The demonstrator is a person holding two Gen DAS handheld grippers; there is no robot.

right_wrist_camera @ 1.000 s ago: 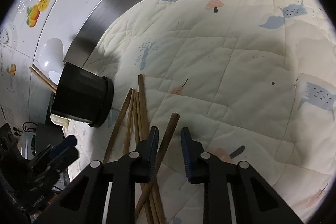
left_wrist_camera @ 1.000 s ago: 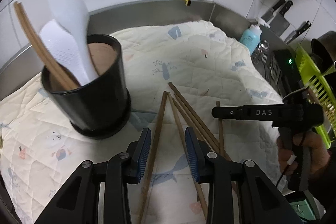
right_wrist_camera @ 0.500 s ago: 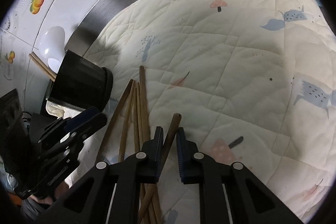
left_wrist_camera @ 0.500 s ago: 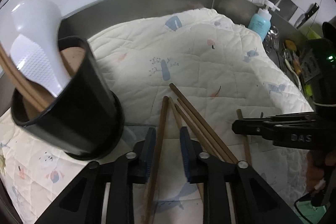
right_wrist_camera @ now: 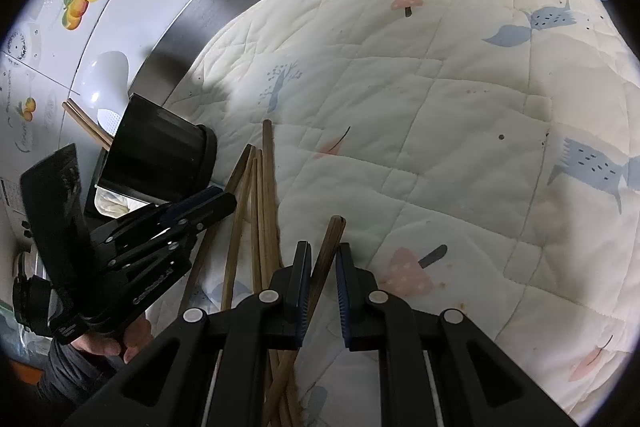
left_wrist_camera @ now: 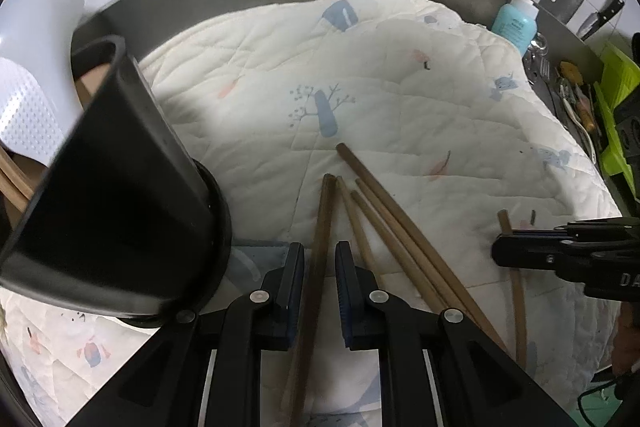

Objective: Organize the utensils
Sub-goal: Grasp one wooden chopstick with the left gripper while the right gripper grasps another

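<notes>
Chopsticks: brown wooden sticks fanned out on the quilted cloth near its front edge, well short of the far steel wall; one more stick lying apart toward the right side of the cloth.
Holder: black cup at the left edge of the cloth, already carrying white plastic scoops and a pair of chopsticks; looks like the place for the loose sticks.
Left gripper: narrow, jaws just closed in around the leftmost stick; a sliver of gap seems left on each side, so not yet clamped.
Right gripper: narrow, pads pinching the separate stick near its upper end.
Step in hand: securing one stick per tong before lifting.
Doing it well: finish the left squeeze squarely across the shaft, lift straight off the cloth so neighbours stay put, tip thin end down, lower into the holder beside the scoops without knocking the cup.
Risk: round sticks likely to roll or pivot in a light pinch.
Writing: white letters "DA" on the side of the right tong in the left view, rest cut off; lettering on the left tong in the right view too blurred to read.
</notes>
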